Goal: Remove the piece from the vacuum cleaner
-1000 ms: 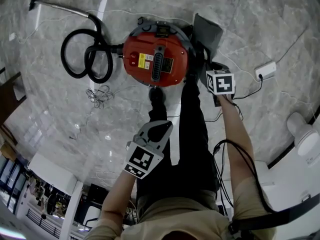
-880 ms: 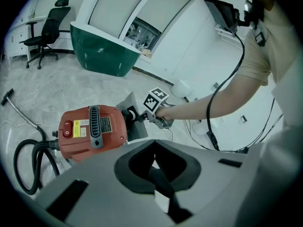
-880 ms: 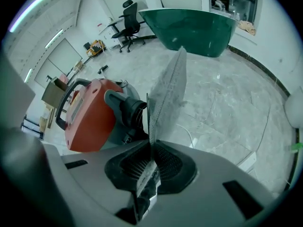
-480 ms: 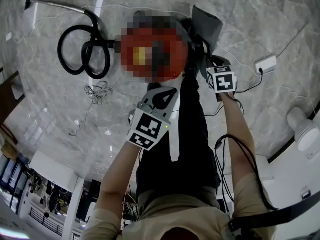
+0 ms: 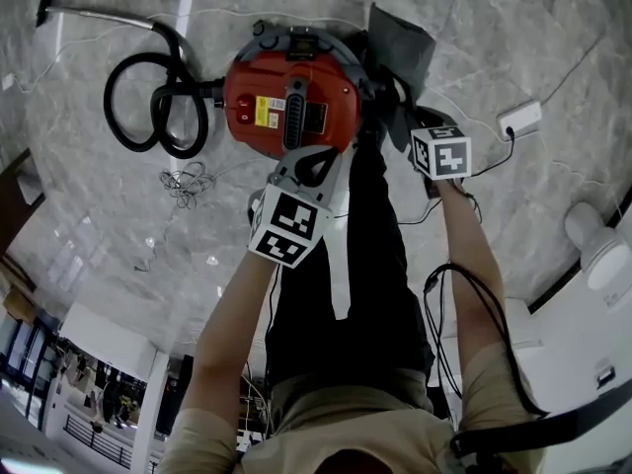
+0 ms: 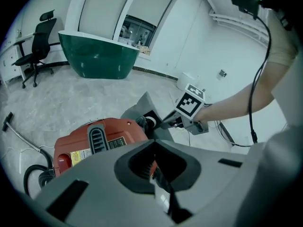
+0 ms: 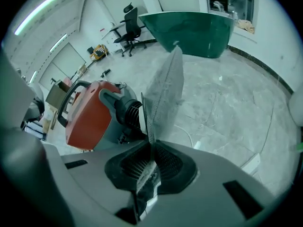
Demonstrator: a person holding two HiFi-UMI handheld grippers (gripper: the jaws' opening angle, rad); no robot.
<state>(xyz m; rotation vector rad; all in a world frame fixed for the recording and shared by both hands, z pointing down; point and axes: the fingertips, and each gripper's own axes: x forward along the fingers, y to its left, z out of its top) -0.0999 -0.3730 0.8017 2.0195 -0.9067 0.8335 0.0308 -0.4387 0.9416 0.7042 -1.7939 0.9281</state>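
On the floor beside the red vacuum (image 5: 286, 102), the grey piece (image 5: 403, 39) stands against the side port, seemingly not yet off; the right gripper (image 7: 149, 161) has its jaws pinched on the piece's edge; the left gripper (image 6: 154, 165) hangs over the vacuum, jaws together and empty; pulling the piece free remains.

The red, round vacuum cleaner (image 5: 286, 102) sits upright; its grey mesh piece (image 7: 163, 91) stands on edge at its side, pinched in the right gripper (image 7: 150, 150).
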